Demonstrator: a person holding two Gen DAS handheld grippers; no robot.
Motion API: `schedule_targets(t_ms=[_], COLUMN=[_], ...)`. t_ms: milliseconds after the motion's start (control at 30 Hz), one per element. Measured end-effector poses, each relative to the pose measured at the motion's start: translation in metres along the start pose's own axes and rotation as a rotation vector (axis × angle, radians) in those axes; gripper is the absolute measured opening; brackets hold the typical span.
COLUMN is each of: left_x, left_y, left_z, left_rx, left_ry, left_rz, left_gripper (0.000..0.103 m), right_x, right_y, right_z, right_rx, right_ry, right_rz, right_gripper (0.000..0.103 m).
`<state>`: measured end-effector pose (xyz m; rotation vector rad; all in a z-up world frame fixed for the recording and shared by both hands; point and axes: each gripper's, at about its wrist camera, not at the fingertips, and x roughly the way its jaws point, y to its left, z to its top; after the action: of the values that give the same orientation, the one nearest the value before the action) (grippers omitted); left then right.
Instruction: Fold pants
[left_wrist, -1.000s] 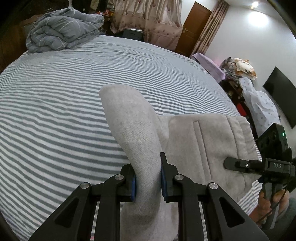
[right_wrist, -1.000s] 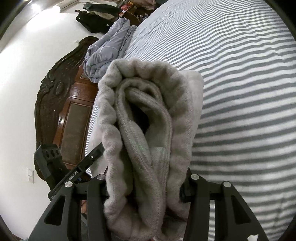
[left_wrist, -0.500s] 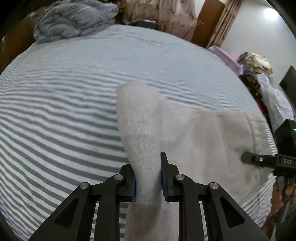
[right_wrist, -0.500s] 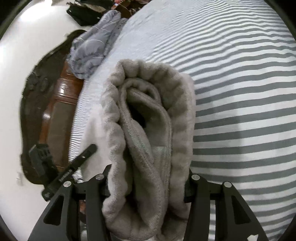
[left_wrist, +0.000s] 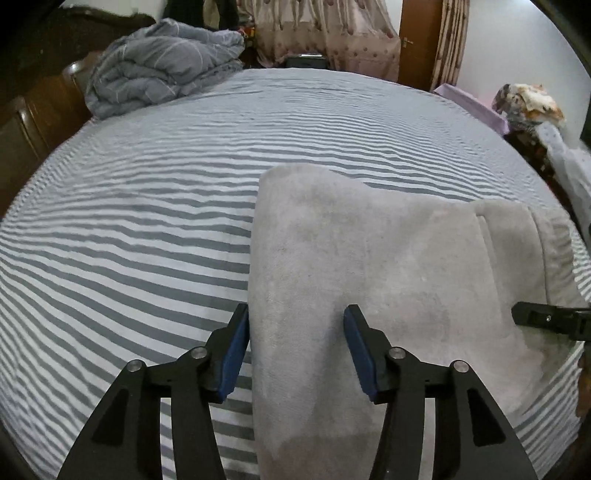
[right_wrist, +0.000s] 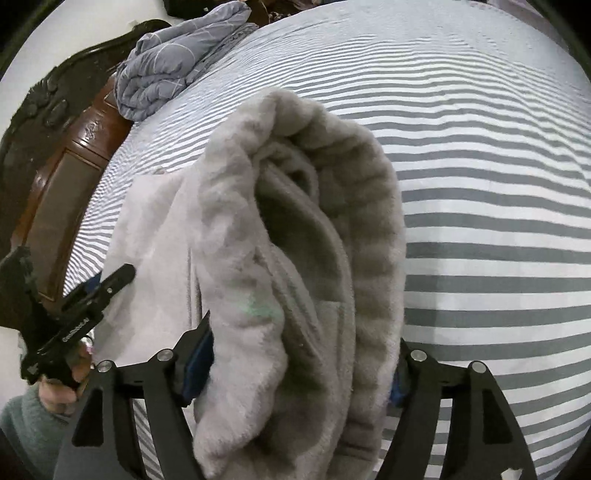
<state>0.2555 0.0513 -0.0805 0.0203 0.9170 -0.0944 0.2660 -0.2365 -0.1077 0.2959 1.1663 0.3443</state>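
Observation:
Light grey fleece pants lie folded on the striped bed sheet. My left gripper straddles the leg end of the fold; its jaws are opening and the blue pads stand off the cloth. In the right wrist view the bunched elastic waistband still fills the gap of my right gripper. Its jaws are opening too, and the left blue pad shows bare beside the cloth. One finger of the right gripper reaches in over the waistband side.
A crumpled grey duvet lies at the far corner by the dark wooden headboard. A hand holds the left gripper. Piled clothes and a door stand beyond the bed.
Both grippers have come down toward the bed and their jaws have spread. The pants leg, pinched and lifted before, now lies flat on the folded pants. The waistband bundle has loosened.

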Motion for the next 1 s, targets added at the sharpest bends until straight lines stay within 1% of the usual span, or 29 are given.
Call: schedule_targets(t_ms=[100,233,300,367,533,633,733,833,900,1000], left_x=[-0.010,-0.033,-0.048,-0.060,-0.100,-0.126,-0.152,-0.173,-0.186,-0.206], left_y=[-0.006,-0.011,-0.012,-0.012,-0.017,-0.031,-0.046,-0.054,-0.059,-0.062], left_z=[0.005,-0.001,-0.005,-0.009,-0.027,-0.041,-0.057,-0.070,-0.079,-0.090], left_rx=[0.029,0.069,0.055,0.036,-0.011,-0.012,-0.007,-0.017,-0.023,-0.036], left_ry=[0.004,-0.008,-0.012,-0.008,-0.004,-0.016,-0.024,-0.028,-0.031,-0.043], left_rz=[0.037,0.092,0.094,0.103,0.114,0.153,0.144,0.134,0.138,0.151], left_gripper=[0.053,0.053,0.053,0.053,0.053,0.053,0.055,0.058,0.061,0.063], right_x=[-0.008,-0.025,-0.037,-0.046,-0.090,-0.117,-0.139,-0.156,-0.168,-0.181], right_y=[0.007,0.020,0.023,0.025,0.040,0.054,0.071,0.084,0.093,0.100], right_z=[-0.001,-0.005,-0.010,-0.012,-0.029,-0.047,-0.072,-0.094,-0.109,-0.126], right_rx=[-0.023,-0.054,-0.062,-0.060,-0.080,-0.100,-0.105,-0.121,-0.128,-0.121], right_ry=[-0.009,-0.036,-0.048,-0.064,-0.136,-0.184,-0.227,-0.269,-0.303,-0.322], right_rz=[-0.043,-0.100,-0.129,-0.136,-0.150,-0.167,-0.177,-0.223,-0.243,-0.260], right_gripper=[0.071,0.072,0.072,0.072,0.071,0.073,0.078,0.084,0.087,0.092])
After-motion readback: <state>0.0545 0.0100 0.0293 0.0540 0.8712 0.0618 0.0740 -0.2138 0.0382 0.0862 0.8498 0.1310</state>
